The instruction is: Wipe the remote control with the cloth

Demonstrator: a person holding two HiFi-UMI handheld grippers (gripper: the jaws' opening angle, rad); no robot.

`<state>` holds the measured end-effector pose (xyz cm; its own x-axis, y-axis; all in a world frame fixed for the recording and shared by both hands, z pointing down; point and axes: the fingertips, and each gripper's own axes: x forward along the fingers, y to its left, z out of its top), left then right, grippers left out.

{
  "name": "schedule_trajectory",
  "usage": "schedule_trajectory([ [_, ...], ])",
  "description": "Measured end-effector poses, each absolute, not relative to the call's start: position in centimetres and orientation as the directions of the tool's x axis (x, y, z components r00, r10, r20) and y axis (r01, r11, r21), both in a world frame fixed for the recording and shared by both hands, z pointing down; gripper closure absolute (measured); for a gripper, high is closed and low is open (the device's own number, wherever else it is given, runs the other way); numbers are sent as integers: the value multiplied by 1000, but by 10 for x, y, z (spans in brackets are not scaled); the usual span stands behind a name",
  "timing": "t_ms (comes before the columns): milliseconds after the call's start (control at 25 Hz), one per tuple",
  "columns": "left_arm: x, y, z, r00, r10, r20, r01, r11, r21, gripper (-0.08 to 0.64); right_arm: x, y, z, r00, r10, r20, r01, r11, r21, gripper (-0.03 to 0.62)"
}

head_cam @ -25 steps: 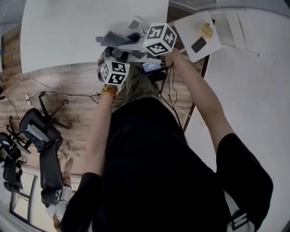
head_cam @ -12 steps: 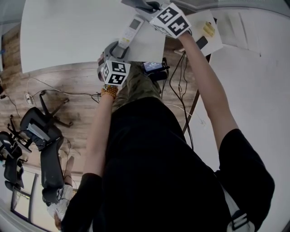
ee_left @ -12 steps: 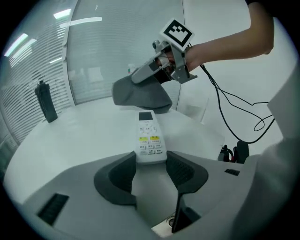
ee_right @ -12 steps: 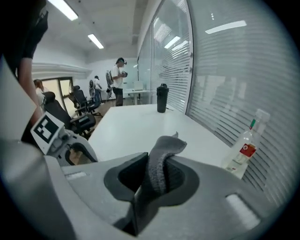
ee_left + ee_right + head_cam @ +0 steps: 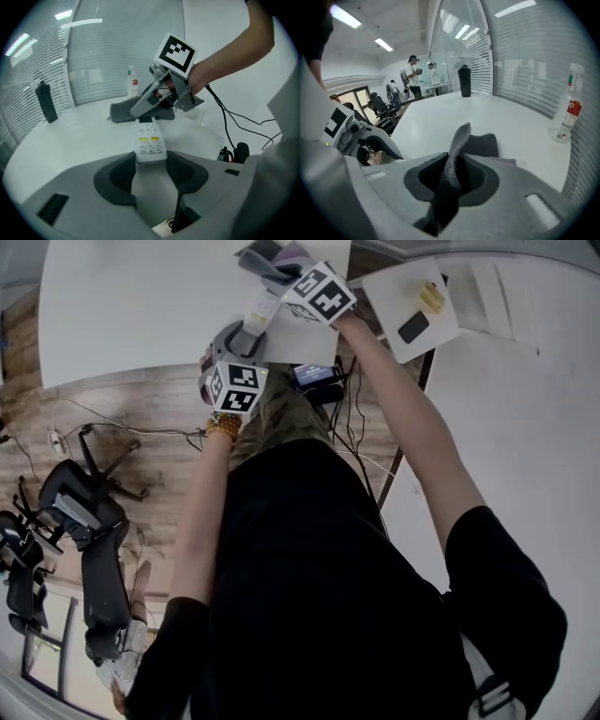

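Observation:
A white remote control [image 5: 149,140] lies with its near end between the pads of my left gripper [image 5: 150,161], which is shut on it just above the white table [image 5: 141,306]. In the head view the remote control [image 5: 261,307] points away from the left gripper [image 5: 246,338]. A dark grey cloth [image 5: 485,143] is pinched upright in my right gripper [image 5: 457,161]. Seen from the left gripper view, the right gripper [image 5: 157,96] slants down at the remote's far end, and the cloth [image 5: 122,112] bunches on the table there, touching that end.
A clear spray bottle [image 5: 131,80] and a black bottle [image 5: 47,101] stand at the table's far side by the glass wall. A small side table [image 5: 389,292] holds a phone and a yellow object. Cables [image 5: 361,427] hang below; office chairs [image 5: 84,512] stand on the floor.
The right gripper swung with the cloth away from the left gripper, out over the table, then came down onto the remote's far end. The left gripper kept still with the remote.

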<state>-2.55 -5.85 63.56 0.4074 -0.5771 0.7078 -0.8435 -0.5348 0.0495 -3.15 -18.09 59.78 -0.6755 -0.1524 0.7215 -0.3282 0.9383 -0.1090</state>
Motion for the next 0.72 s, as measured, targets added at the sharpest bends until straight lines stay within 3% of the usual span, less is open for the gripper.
schedule_trajectory([
  [360, -24, -58, 636, 420, -573, 704, -842, -535, 67, 345, -45, -148, 601, -694, -54, 718, -272, 943, -192, 535],
  [720, -24, -58, 637, 417, -568, 710, -840, -539, 61, 345, -55, -130, 601, -692, -61, 719, -281, 941, -190, 538],
])
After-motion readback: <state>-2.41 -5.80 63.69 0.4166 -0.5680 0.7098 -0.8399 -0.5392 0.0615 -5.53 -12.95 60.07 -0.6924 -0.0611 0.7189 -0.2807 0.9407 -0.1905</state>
